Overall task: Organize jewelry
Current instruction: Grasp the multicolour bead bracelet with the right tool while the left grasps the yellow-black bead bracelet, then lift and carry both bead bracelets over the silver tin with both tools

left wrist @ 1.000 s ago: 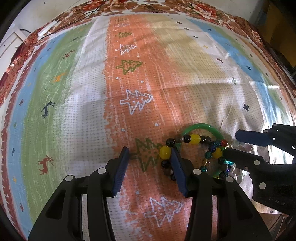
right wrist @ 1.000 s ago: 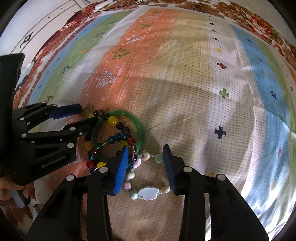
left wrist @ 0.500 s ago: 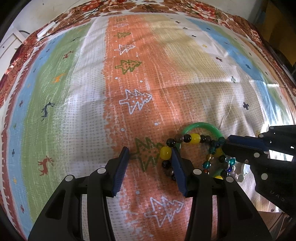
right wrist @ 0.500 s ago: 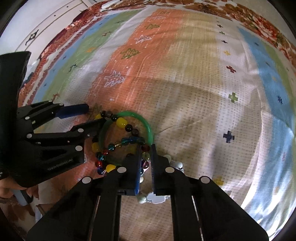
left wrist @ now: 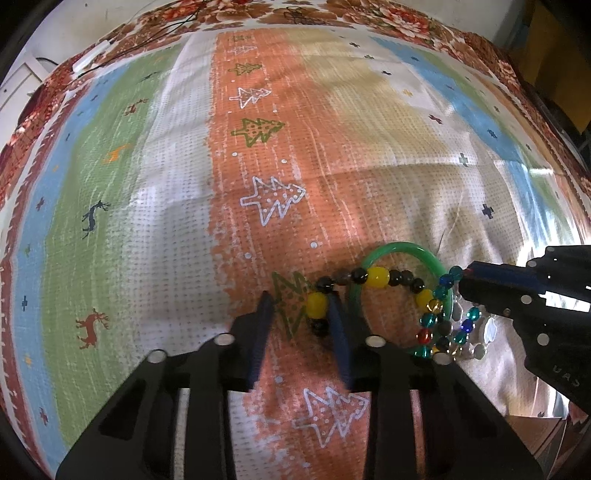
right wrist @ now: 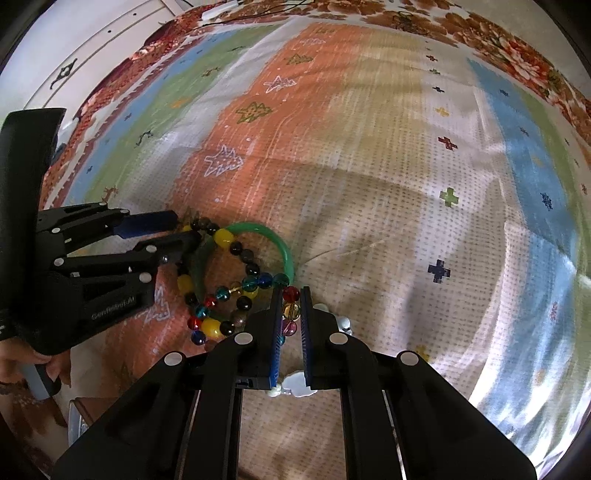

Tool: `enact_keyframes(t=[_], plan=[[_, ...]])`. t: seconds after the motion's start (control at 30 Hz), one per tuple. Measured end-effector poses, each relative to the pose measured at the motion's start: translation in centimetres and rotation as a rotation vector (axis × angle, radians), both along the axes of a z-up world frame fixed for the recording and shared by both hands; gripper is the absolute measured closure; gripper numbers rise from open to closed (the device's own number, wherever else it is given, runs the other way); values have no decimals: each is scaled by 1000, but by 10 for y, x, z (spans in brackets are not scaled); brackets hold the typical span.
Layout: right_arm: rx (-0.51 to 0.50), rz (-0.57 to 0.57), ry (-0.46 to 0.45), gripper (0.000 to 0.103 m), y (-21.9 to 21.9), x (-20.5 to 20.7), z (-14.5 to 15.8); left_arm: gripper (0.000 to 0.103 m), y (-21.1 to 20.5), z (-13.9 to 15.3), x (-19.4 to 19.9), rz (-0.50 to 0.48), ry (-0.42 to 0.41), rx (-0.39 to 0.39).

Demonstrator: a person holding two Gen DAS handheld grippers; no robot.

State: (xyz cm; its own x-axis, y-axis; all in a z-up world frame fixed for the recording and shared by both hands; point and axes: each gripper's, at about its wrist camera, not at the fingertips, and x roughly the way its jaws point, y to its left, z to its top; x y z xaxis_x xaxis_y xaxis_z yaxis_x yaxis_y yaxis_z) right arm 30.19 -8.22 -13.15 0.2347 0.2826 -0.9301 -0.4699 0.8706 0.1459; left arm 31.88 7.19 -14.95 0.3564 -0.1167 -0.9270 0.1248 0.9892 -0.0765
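Note:
A tangle of jewelry lies on the patterned cloth: a green bangle (left wrist: 402,248) (right wrist: 286,254), a yellow-and-dark bead bracelet (left wrist: 376,277) (right wrist: 223,238), a bracelet of small coloured glass beads (left wrist: 430,319) (right wrist: 255,282) and a pale stone bracelet (left wrist: 487,328) (right wrist: 295,387). My left gripper (left wrist: 301,310) is part-closed around the yellow-and-dark bracelet's left end; a yellow bead sits between its pads. My right gripper (right wrist: 290,301) is shut on the coloured glass bead bracelet, over the pale one.
The striped cloth (left wrist: 258,166) with tree and deer prints covers the bed. A floral border (right wrist: 480,33) runs along the far edge. White furniture (right wrist: 92,48) stands at the far left. Each gripper shows in the other's view.
My right gripper closed from wide open onto the coloured glass beads and shifted left. My left gripper narrowed around the yellow bead and moved forward a little.

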Motion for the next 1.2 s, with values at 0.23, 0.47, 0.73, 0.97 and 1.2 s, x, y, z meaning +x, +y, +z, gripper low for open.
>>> enact_keyframes(t=[0.23, 0.47, 0.73, 0.97, 1.2], plan=[[-13, -11, -31, 93, -6, -3, 9, 92, 5, 1, -1, 11, 8, -14], [-11, -17, -50, 93, -11, -8, 17, 92, 11, 15, -5, 34, -15, -52], [-7, -22, -96, 93, -13, -18, 35, 92, 11, 43, -18, 37, -58, -103], [-4, -40, -132, 93, -15, -29, 50, 92, 8, 67, -34, 42, -100, -162], [8, -58, -163, 93, -20, -44, 64, 92, 8, 87, -51, 51, -138, -183]])
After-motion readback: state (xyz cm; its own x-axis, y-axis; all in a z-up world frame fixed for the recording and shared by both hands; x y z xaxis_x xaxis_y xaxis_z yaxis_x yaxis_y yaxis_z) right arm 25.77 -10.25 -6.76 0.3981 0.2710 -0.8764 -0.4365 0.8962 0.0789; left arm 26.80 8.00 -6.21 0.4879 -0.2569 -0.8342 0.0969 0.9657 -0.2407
